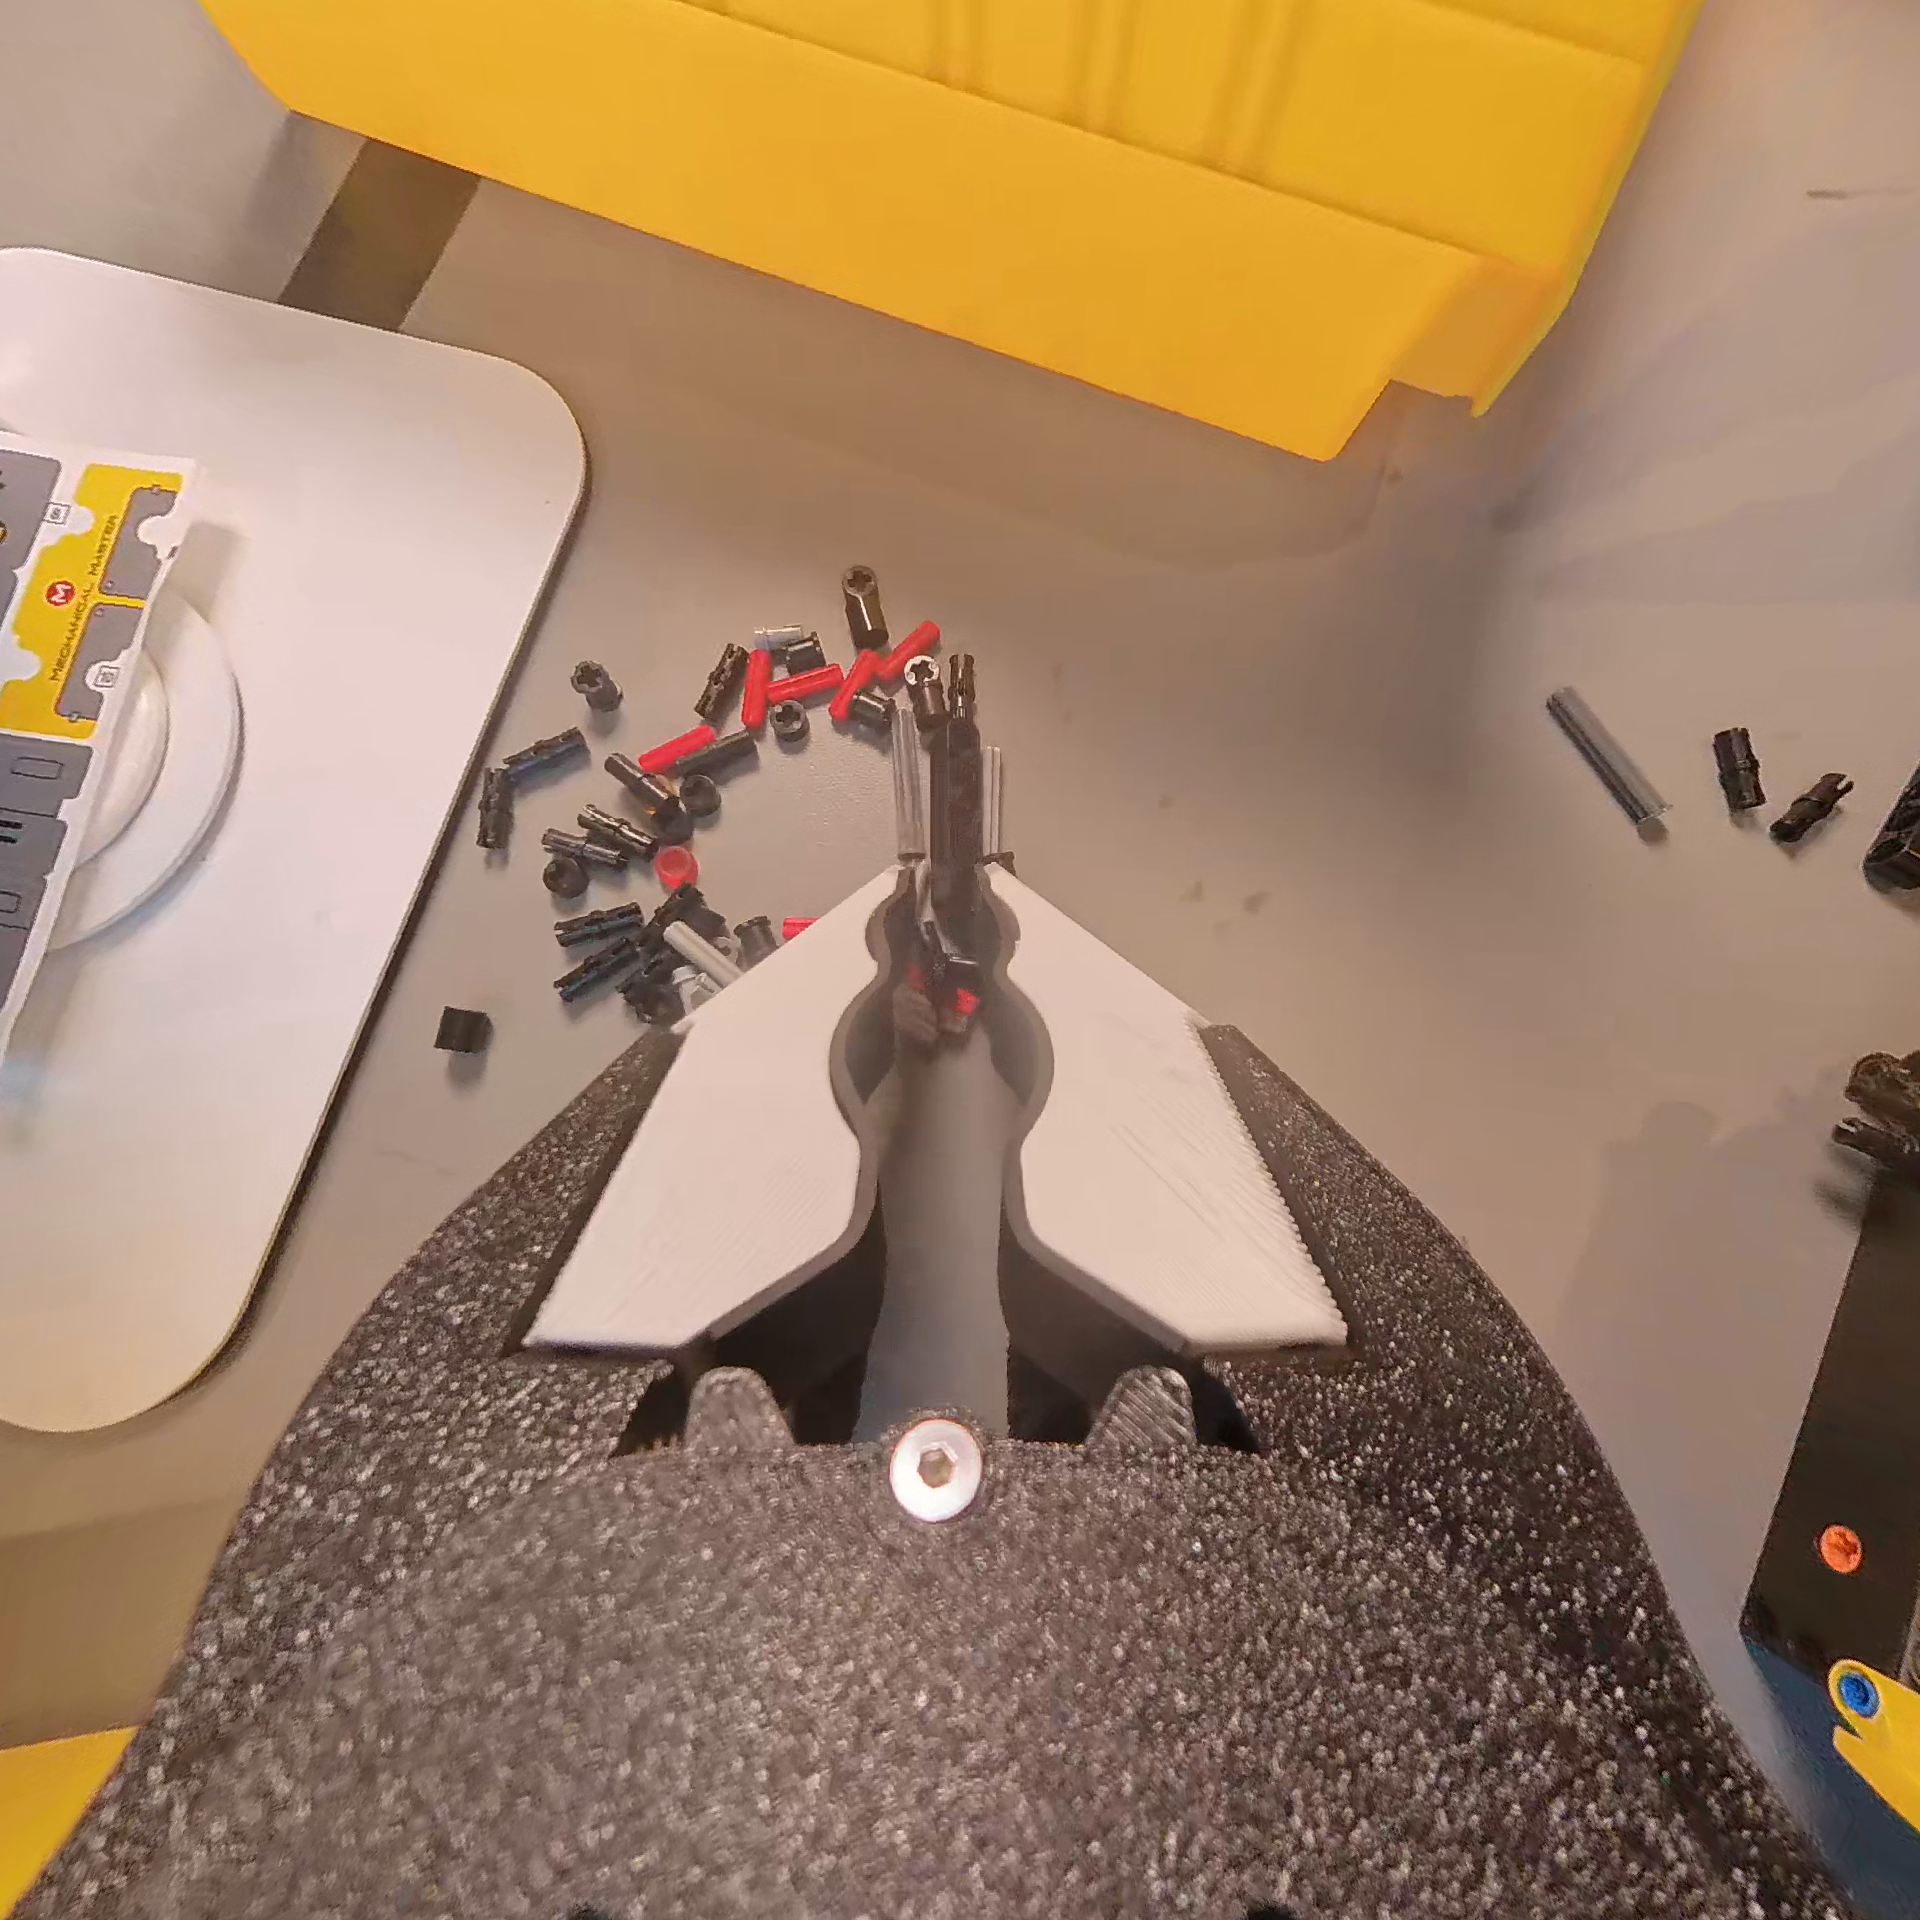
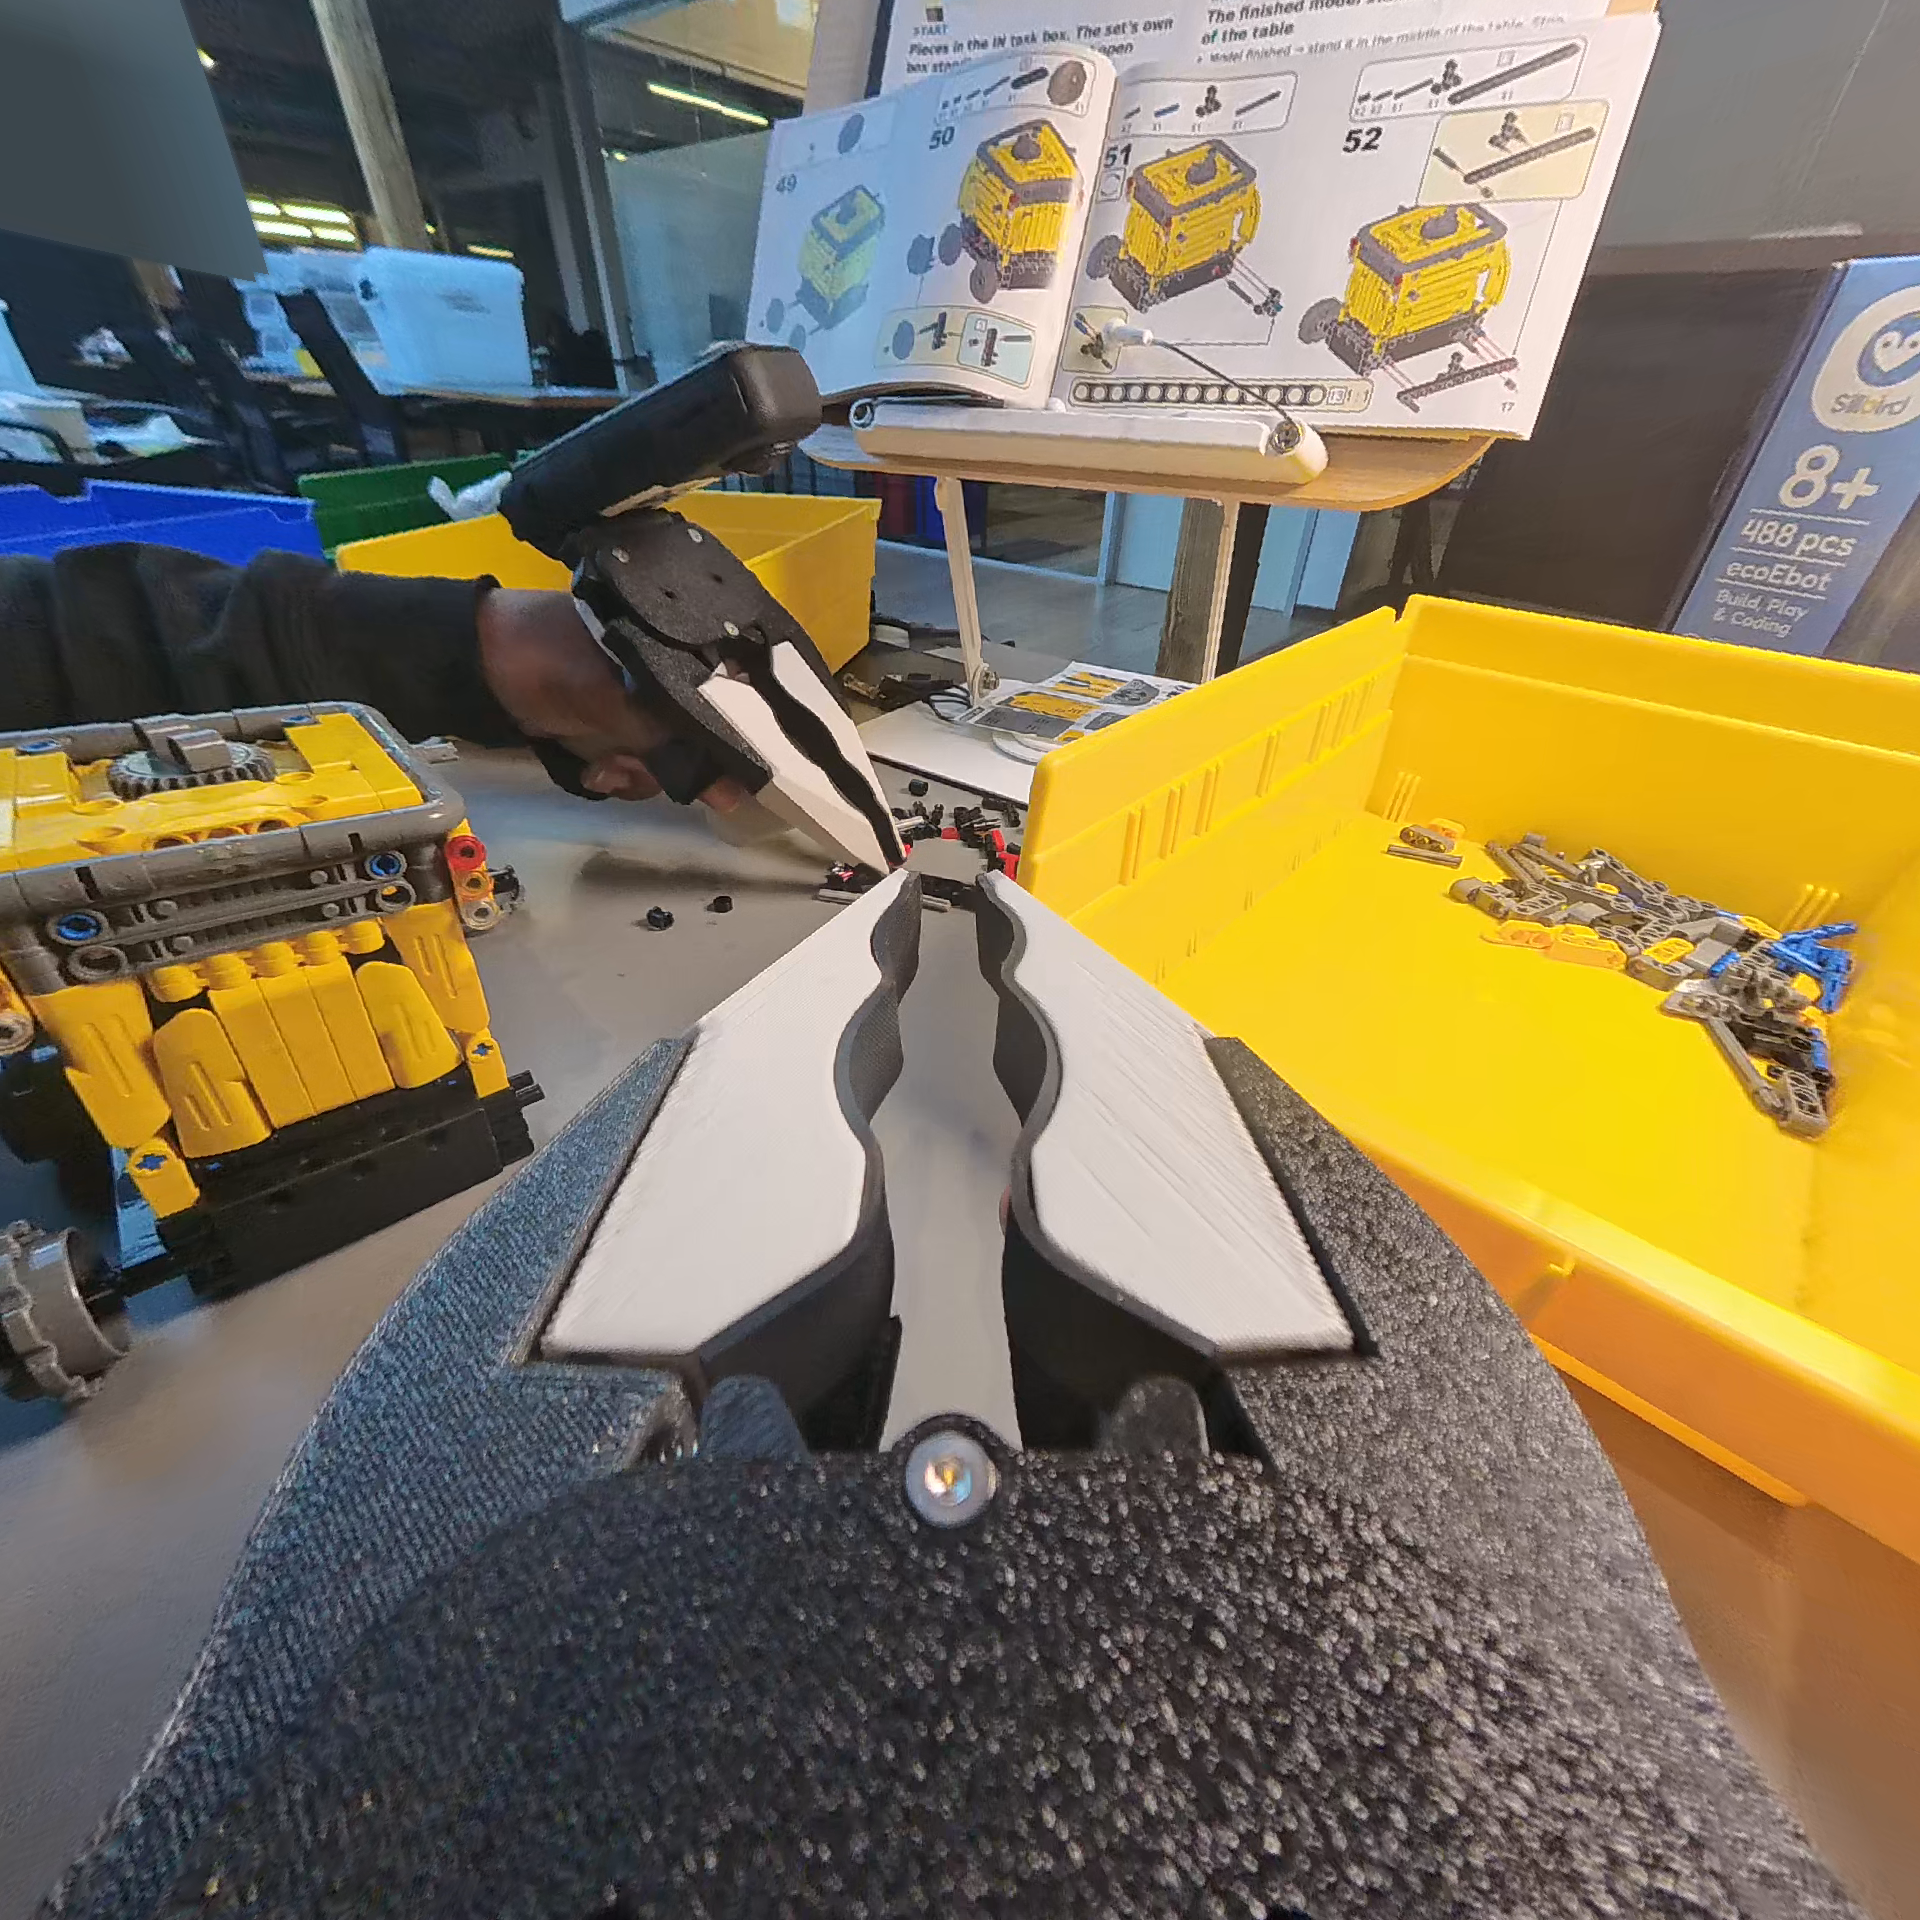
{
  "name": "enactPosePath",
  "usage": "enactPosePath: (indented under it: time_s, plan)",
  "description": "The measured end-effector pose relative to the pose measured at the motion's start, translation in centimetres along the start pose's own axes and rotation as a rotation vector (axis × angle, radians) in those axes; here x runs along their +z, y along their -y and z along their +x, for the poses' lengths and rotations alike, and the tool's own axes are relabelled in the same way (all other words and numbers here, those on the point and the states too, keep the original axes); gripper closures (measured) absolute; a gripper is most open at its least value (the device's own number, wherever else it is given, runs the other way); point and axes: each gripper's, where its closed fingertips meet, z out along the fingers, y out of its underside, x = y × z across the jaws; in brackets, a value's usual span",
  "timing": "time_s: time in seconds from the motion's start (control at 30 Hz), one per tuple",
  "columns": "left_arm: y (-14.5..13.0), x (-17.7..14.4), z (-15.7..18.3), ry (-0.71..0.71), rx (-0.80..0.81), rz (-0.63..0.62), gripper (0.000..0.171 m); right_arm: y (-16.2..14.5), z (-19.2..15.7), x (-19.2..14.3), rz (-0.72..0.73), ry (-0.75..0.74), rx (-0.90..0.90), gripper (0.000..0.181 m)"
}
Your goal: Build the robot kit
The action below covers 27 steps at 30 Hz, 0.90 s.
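Firmly, the left gripper (image 1: 948, 883) pinched a slim black toy beam with grey rods (image 1: 956, 800), which jutted forward past its white fingertips. Just left of those tips lay a scatter of small black and red plastic pins (image 1: 665, 790) on the grey table (image 1: 1247, 727). The right gripper (image 2: 948, 883) stood slightly parted and empty, pointing at the left gripper's tips. Right of it sat a yellow plastic bin (image 2: 1247, 831); left, a yellow brick-built model (image 2: 239, 935).

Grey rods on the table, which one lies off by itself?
The grey rod far right of the left gripper, beside two black pins; the others lie by the parts pile.
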Motion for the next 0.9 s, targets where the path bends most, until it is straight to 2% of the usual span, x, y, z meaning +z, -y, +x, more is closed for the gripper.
enactPosePath:
  time_s: [0.53,0.9]
  plan:
    - [-0.22,0.35,-0.01,0.073,0.189,-0.098,0.165,0.04,0.21,-0.14,0.005,-0.003,0.017,0.171]
    - [0.11,0.36,0.34,0.047,0.179,-0.086,0.166,0.02,0.22,-0.16,0.004,-0.003,0.018,0.171]
